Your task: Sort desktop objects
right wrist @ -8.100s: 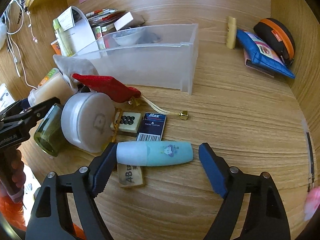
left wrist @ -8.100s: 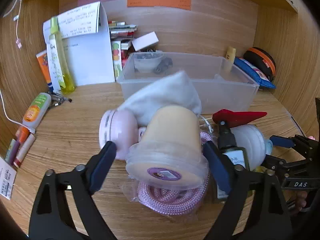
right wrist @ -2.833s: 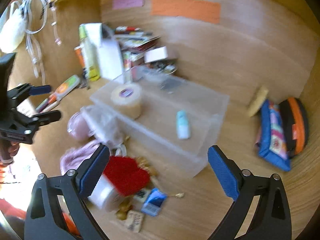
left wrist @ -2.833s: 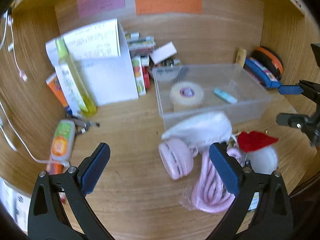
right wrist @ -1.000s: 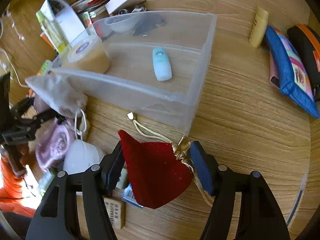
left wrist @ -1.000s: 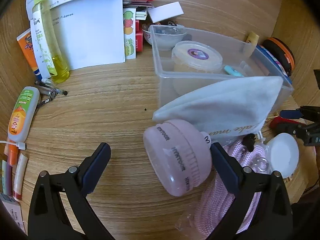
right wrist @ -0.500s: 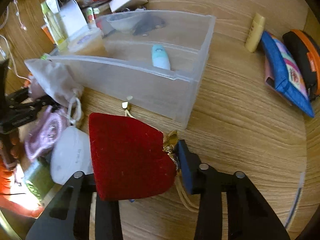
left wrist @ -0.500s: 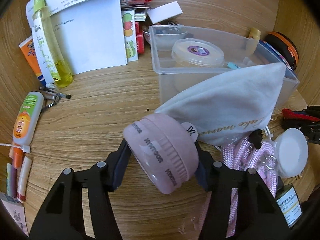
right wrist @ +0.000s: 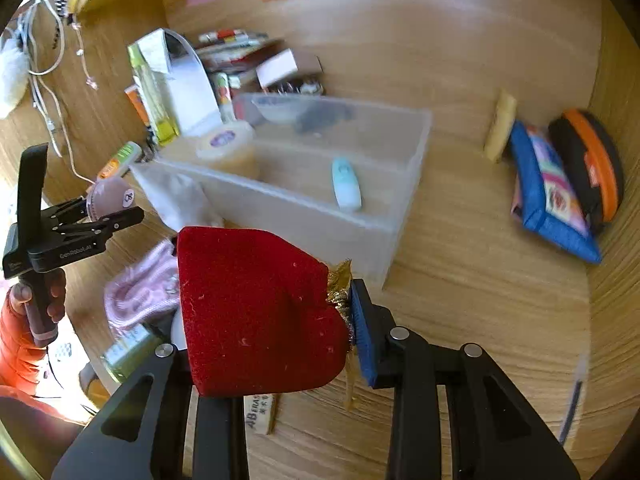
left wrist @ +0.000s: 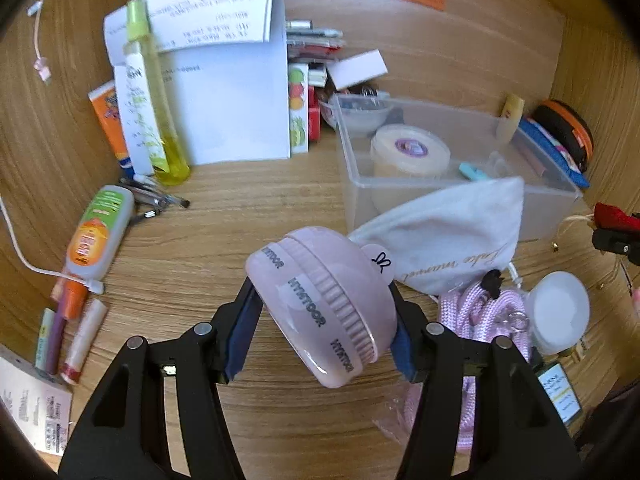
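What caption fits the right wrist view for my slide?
Right gripper clamps a red velvet pouch above the desk, near the clear bin holding a tape roll and a blue tube.

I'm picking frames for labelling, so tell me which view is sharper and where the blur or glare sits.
Left wrist: sharper; lettering on the pink case is readable, though the paper behind is slightly soft. Right wrist: motion-smeared across the bin and back clutter, with sun glare at lower left. Both bend at the edges.
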`<action>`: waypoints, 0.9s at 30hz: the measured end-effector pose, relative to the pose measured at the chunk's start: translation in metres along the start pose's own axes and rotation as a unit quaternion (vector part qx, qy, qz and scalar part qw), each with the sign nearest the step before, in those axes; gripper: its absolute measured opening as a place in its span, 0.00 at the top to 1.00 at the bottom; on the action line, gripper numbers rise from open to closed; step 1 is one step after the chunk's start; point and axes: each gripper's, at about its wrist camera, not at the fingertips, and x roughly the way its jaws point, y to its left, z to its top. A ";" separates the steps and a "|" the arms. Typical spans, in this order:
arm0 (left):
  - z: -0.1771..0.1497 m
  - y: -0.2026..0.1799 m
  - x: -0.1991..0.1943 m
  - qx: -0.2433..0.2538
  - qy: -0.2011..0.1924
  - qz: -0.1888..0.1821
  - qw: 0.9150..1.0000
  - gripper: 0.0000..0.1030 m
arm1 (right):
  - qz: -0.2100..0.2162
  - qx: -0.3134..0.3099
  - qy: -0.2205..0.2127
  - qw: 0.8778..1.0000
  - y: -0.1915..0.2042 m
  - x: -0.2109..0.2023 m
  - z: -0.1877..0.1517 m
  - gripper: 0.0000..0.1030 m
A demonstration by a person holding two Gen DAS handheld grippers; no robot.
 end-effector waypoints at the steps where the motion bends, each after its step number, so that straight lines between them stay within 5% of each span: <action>1: 0.000 -0.001 -0.003 0.000 -0.004 0.000 1.000 0.44 | 0.001 -0.004 -0.007 1.000 0.002 -0.004 0.003 0.73; 16: 0.037 -0.012 -0.039 0.007 -0.061 -0.035 0.998 0.44 | -0.005 -0.002 -0.077 0.997 -0.006 -0.031 0.040 0.72; 27: 0.063 -0.026 -0.033 0.036 -0.074 -0.039 0.996 0.44 | 0.032 0.007 -0.079 0.996 -0.008 -0.002 0.062 0.72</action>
